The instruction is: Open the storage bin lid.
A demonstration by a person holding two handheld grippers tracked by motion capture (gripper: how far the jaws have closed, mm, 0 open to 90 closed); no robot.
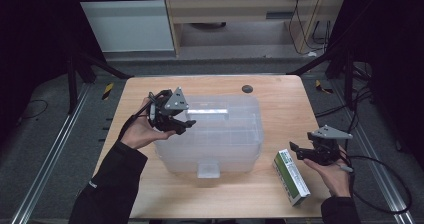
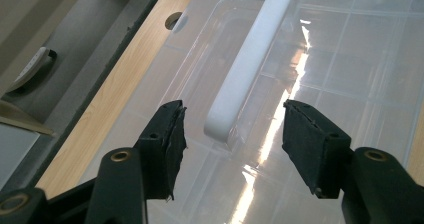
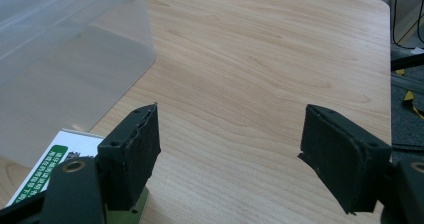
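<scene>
Green-and-white carton [image 1: 291, 177] lies at 5 o'clock on the table [image 1: 280, 104], just beside our right gripper [image 1: 296, 150], jaws wide, empty. Centre: clear lidded bin [image 1: 220, 149]. Our left gripper [image 2: 232, 134] hovers at 10 o'clock, jaws wide astride the white handle's [image 2: 245, 69] end, probably not touching. Next: close, lift lid.

Your left gripper [image 2: 232, 134] hangs with jaws apart over the bin [image 1: 210, 134] lid, its white handle [image 2: 250, 64] running toward 12 o'clock between them. Your right gripper [image 3: 227, 154] has bare table [image 3: 260, 69] from 12 to 3 o'clock; the box [image 1: 291, 177] sits just at 9, the bin wall blocks 10 o'clock
</scene>
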